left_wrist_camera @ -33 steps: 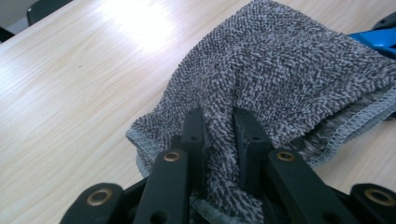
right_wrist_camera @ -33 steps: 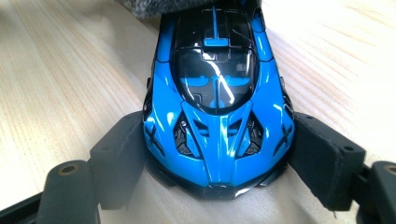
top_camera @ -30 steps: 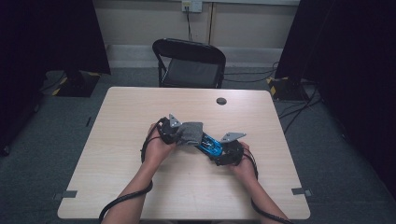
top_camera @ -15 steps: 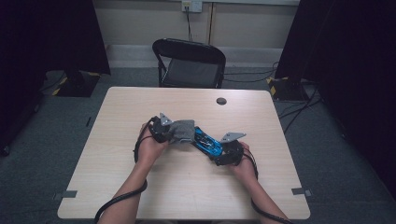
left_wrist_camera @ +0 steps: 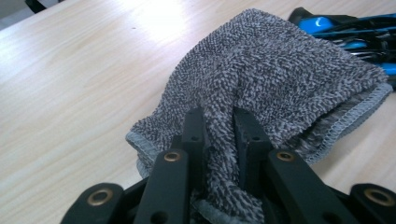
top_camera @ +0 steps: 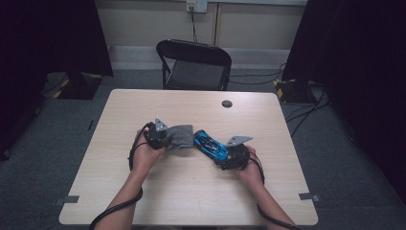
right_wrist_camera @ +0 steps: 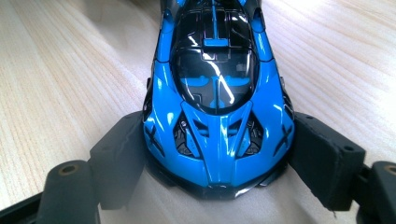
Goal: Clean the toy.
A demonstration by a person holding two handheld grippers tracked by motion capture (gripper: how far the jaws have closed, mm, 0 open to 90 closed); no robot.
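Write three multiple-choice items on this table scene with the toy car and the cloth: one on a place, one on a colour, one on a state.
1. Where does the grey cloth lie relative to the toy car in the high view?
A. to its left
B. to its right
C. under the chair

2. What colour is the car body?
A. red
B. blue with black
C. yellow

3. How is the left gripper?
A. wide open above the table
B. shut on the car
C. shut on the cloth

Answers: 1 A, the cloth sits left of the car, at its tip. 2 B, the right gripper view shows blue panels and a black roof. 3 C, its jaws pinch a fold of cloth between them.
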